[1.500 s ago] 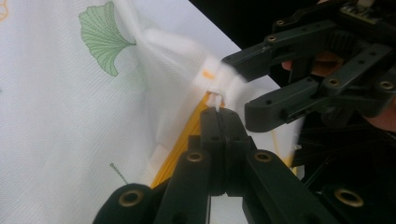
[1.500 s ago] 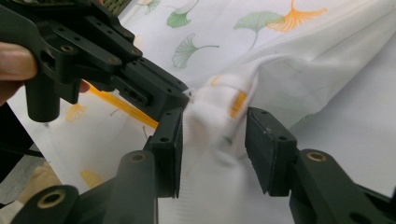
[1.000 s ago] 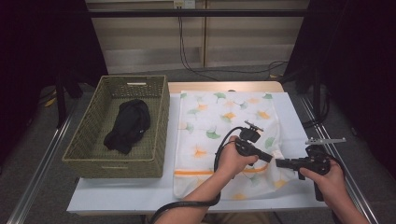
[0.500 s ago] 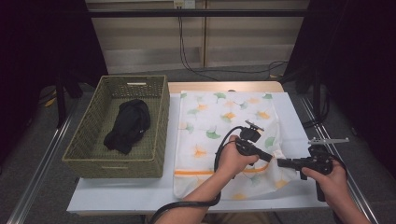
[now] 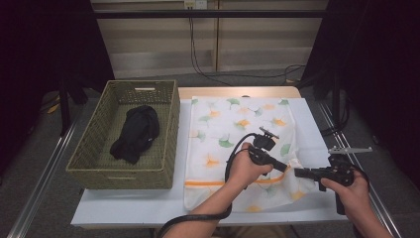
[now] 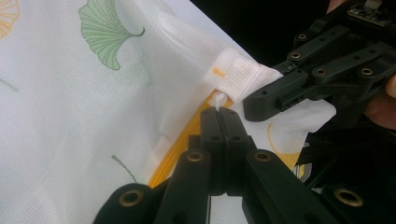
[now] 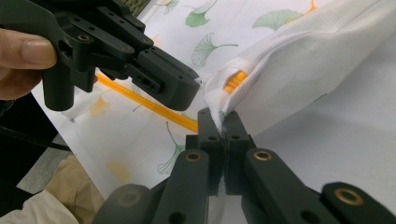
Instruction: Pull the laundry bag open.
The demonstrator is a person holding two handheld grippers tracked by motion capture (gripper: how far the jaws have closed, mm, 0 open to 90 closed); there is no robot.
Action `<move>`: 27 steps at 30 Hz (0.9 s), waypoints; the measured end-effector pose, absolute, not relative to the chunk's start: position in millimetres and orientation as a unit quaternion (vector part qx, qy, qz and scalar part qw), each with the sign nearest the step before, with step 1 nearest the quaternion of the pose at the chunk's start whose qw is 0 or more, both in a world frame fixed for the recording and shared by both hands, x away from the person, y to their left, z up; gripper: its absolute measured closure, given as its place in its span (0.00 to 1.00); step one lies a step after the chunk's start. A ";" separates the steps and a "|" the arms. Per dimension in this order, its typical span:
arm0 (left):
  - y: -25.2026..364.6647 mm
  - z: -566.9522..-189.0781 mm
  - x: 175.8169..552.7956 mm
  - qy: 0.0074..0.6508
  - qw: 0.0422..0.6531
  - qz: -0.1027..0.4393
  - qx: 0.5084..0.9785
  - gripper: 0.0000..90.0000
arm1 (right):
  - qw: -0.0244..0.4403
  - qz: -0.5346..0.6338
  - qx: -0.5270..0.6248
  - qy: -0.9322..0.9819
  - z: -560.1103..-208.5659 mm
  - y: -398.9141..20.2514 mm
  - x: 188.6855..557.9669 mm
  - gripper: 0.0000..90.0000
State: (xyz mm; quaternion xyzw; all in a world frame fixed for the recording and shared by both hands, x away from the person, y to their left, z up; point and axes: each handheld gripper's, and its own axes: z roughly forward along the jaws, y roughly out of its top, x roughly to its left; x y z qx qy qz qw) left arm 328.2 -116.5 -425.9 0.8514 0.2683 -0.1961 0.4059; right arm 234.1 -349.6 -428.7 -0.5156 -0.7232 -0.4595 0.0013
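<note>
Holding as a second ago, left tongs (image 6: 219, 112) and right tongs (image 7: 218, 116) both clamped on the pillowcase (image 5: 237, 129) near-right corner hem, ready for lifting off the worktop (image 5: 148, 203).

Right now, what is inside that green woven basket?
A crumpled black garment lies inside the basket. Whatever sits beneath it is covered; the basket floor around it looks bare.

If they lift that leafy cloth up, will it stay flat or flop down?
The cloth would probably flop: it already bunches where the left gripper and right gripper pinch it. It looks thin, so likely light, and shouldn't roll.
</note>
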 end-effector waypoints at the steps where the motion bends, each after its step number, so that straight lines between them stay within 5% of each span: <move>1: -116.9 -425.5 328.2 0.269 0.404 -0.197 0.852 1.00 | -0.003 -0.461 -0.514 -0.723 -428.7 -349.9 234.0 1.00; 27: -119.1 -426.8 326.4 0.273 0.389 -0.212 0.854 1.00 | -0.006 -0.465 -0.526 -0.712 -427.5 -355.6 228.8 1.00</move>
